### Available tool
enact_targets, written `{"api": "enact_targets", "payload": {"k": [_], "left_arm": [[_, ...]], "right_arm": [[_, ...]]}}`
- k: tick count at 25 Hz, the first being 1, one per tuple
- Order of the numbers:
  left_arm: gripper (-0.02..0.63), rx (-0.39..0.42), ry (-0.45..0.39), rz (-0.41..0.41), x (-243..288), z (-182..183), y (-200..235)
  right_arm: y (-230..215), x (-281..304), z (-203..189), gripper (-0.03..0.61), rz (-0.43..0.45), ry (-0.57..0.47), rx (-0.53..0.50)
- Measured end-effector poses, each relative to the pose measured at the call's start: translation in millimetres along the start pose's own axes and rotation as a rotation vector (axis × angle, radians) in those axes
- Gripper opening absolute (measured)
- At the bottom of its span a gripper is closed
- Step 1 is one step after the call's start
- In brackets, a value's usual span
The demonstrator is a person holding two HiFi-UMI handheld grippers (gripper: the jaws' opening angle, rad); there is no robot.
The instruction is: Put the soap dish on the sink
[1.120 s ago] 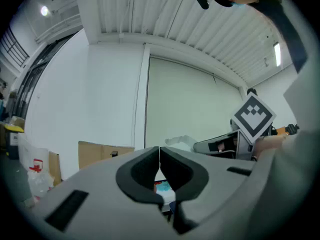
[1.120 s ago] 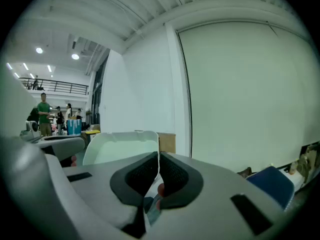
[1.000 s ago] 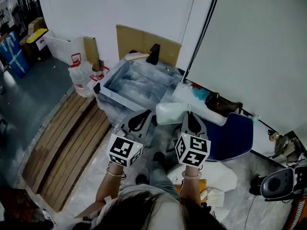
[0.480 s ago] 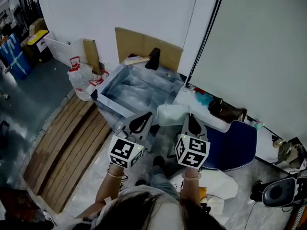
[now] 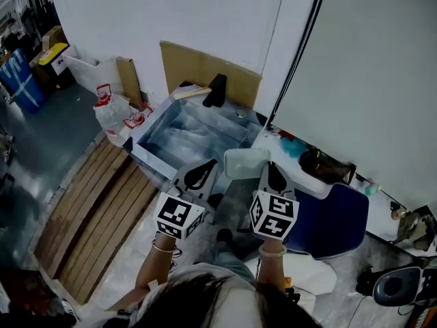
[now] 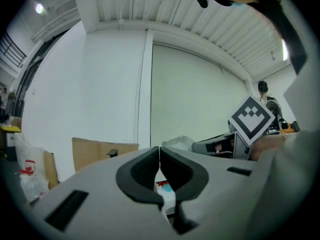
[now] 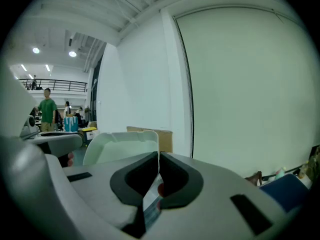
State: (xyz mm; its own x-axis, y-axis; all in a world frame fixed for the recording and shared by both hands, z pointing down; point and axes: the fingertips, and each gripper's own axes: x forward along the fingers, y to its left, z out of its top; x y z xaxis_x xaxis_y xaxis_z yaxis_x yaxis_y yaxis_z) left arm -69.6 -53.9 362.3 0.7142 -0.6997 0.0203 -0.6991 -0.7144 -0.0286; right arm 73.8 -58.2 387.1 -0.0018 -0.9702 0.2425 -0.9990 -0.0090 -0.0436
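The pale soap dish (image 5: pixel 246 162) hangs in the air just in front of the metal sink (image 5: pixel 151 146), near its right corner. My right gripper (image 5: pixel 268 167) is shut on the dish's edge. In the right gripper view the white soap dish (image 7: pixel 122 146) stands up left of the closed jaws. My left gripper (image 5: pixel 205 168) is shut and holds nothing, level with the right one, over the sink's near rim. In the left gripper view its jaws meet, with the soap dish (image 6: pixel 176 143) and the right gripper's marker cube (image 6: pixel 251 120) beyond.
A black tap (image 5: pixel 215 89) stands at the sink's back edge, against brown cardboard (image 5: pixel 205 68). A white shelf (image 5: pixel 304 171) with a dark bag (image 5: pixel 326 165) runs right of the sink. A blue chair (image 5: pixel 334 214) is beside me. Wooden slats (image 5: pixel 95 214) and water jugs (image 5: pixel 110 112) lie left.
The view has shifted so the sink sits slightly farther left and higher. Both grippers and the dish keep the same pose, a little closer to the sink's right corner.
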Motion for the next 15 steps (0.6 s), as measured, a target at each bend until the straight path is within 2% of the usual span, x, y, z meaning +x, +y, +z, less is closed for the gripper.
{"api": "enact_targets", "payload": {"k": [15], "left_arm": [[0.009,-0.035,0.042,0.044,98.3,-17.4,17.8]], "right_arm": [[-44.6,97.0,3.4,0.031,0.075,0.061,-0.012]]}}
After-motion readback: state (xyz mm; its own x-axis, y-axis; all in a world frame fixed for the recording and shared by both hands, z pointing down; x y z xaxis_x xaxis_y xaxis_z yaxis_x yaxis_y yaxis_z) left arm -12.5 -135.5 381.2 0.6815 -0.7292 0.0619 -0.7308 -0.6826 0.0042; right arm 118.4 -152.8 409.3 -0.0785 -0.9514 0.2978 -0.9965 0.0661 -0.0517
